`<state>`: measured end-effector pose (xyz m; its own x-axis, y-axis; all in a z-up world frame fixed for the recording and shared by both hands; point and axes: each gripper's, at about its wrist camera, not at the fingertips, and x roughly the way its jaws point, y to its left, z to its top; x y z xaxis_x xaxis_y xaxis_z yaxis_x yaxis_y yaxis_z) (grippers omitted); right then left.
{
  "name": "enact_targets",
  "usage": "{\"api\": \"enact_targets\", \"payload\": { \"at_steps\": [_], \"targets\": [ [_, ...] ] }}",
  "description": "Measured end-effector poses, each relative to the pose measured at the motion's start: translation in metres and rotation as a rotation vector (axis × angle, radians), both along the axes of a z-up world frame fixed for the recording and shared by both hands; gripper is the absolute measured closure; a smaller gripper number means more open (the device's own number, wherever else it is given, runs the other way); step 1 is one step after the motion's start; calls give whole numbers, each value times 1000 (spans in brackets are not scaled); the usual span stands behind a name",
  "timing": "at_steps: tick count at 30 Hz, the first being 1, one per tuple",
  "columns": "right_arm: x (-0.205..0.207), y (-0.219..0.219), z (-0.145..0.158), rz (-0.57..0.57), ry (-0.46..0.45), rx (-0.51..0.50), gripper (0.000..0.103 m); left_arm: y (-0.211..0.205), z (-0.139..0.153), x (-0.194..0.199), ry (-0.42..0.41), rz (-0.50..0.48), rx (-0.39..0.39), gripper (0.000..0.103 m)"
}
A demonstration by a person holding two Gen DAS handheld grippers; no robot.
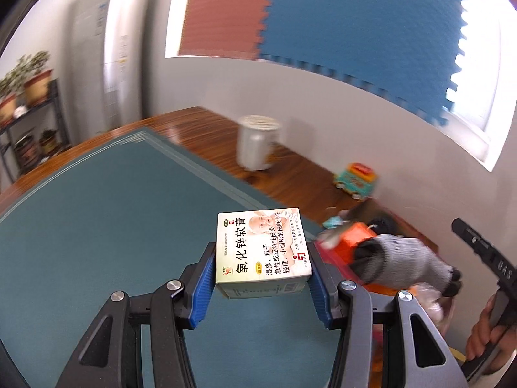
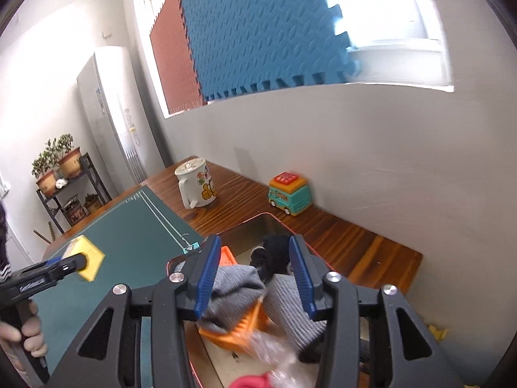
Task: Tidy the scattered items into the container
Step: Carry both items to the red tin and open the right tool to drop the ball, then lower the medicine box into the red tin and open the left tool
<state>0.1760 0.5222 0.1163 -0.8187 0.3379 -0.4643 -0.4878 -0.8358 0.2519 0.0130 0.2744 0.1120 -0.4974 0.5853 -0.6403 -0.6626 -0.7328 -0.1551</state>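
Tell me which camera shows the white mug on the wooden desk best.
The right wrist view: the mug is sharp there, with its lid, handle and cartoon print plain to see. In the left wrist view the mug is only a blurred white shape, its print and handle unreadable.

The left gripper (image 1: 261,278) tips down, and its blue pads (image 1: 202,286) squeeze a box (image 1: 261,249). The right gripper (image 2: 255,278) also tips down, its pads apart with nothing pinched. A hand (image 2: 30,336) holds each handle.
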Motion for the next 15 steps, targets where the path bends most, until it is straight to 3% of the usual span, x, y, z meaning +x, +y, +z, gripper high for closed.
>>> {"api": "enact_targets", "payload": {
  "at_steps": [9,15],
  "targets": [
    [47,21,-6,-49,42,-13,49,107,3,30,1,-176,-10,49],
    [59,34,-16,-58,32,-35,43,162,-9,38,-1,-229,-68,48]
  ]
}}
